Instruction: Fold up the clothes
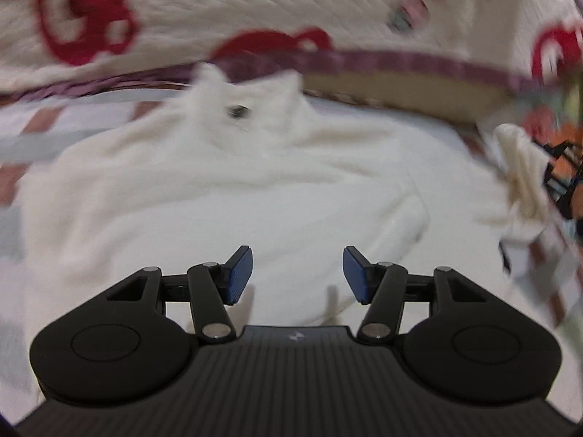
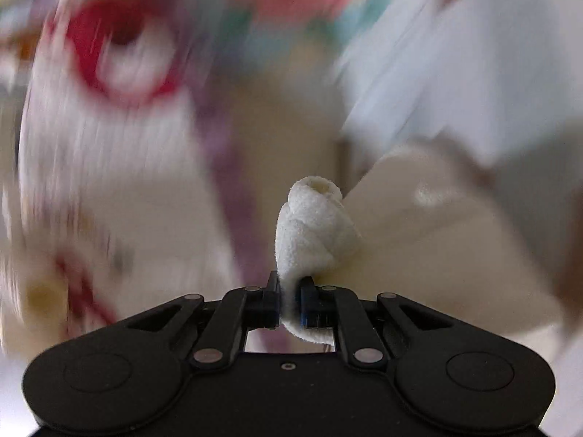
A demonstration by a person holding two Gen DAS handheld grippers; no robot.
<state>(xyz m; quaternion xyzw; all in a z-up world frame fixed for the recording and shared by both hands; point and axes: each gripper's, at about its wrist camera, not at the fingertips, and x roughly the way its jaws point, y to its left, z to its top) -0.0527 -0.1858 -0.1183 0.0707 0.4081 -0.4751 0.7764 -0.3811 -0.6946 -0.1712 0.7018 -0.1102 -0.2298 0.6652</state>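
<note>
One white fleecy garment (image 1: 233, 189) lies spread and rumpled on a bed, its collar toward a cream blanket with red motifs (image 1: 218, 11) behind it. The left tongs (image 1: 297, 273) hover low over its near part, blue pads spread apart and holding nothing. The right tongs (image 2: 289, 304) are clenched on a rolled white cuff (image 2: 315, 225) (probably a sleeve end of the same garment, though the blur stops me being sure), raised clear of the bed. My reading is that a sleeve is being carried across for a fold; the next move calls for laying it flat over the body without dragging the rest askew, the free tongs steadying the cloth. Count: one garment, one blanket, two tongs.
</note>
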